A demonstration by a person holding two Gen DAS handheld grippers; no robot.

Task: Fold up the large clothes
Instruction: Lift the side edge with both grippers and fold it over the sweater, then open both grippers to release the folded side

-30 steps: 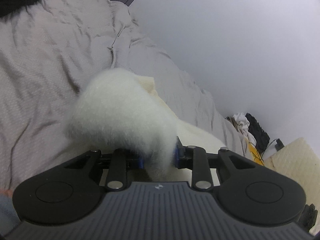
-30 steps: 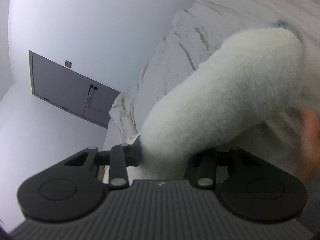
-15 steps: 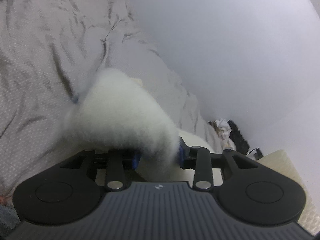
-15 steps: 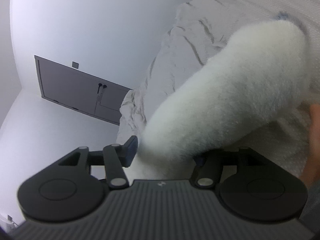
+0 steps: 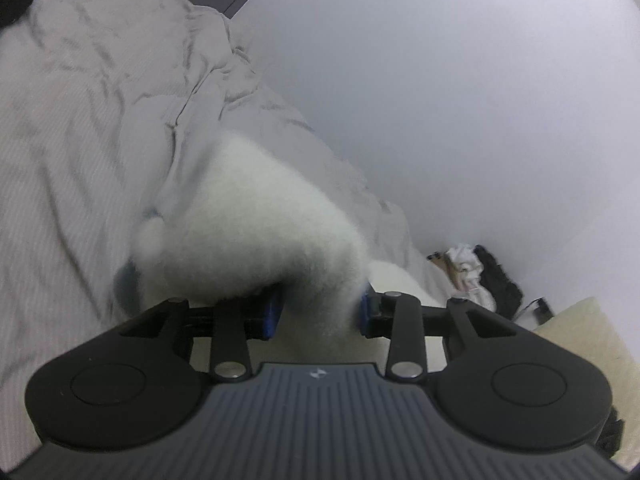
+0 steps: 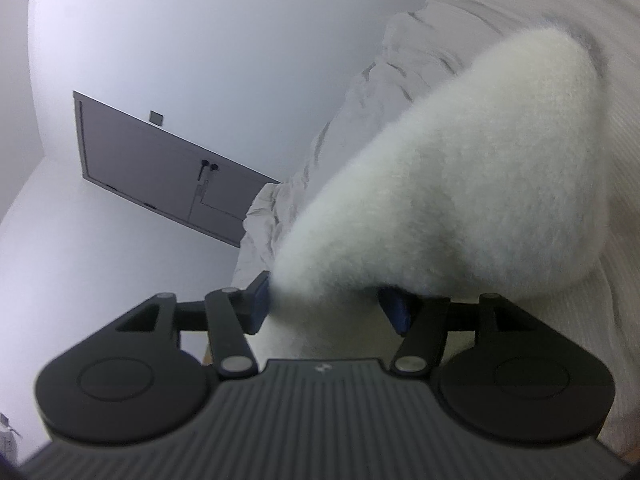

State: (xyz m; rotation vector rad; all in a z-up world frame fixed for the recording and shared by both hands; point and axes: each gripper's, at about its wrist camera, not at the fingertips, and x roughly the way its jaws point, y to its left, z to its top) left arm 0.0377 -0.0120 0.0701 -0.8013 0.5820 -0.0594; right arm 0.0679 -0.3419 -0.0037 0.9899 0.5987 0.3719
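A fluffy white fleece garment (image 5: 256, 236) bulges up in front of my left gripper (image 5: 318, 314). A thick bunch of it fills the gap between the blue pads (image 5: 272, 312), which stand partly apart and still press on it. In the right wrist view the same white fleece (image 6: 472, 184) rises to the right over my right gripper (image 6: 328, 308). Its jaws stand wide, with the fleece bunched between the blue pads (image 6: 260, 304). The garment's far end is hidden behind its own bulge.
A wrinkled grey duvet (image 5: 80, 128) covers the bed under the garment. A white wall lies beyond it. A heap of white and black things (image 5: 476, 272) and a cream cushion (image 5: 580, 340) lie at the right. A grey door (image 6: 160, 168) shows in the right wrist view.
Both pairs of jaws have widened around the fleece, the right more than the left. Both grippers have shifted over the bed, and the fleece has stayed between their pads.
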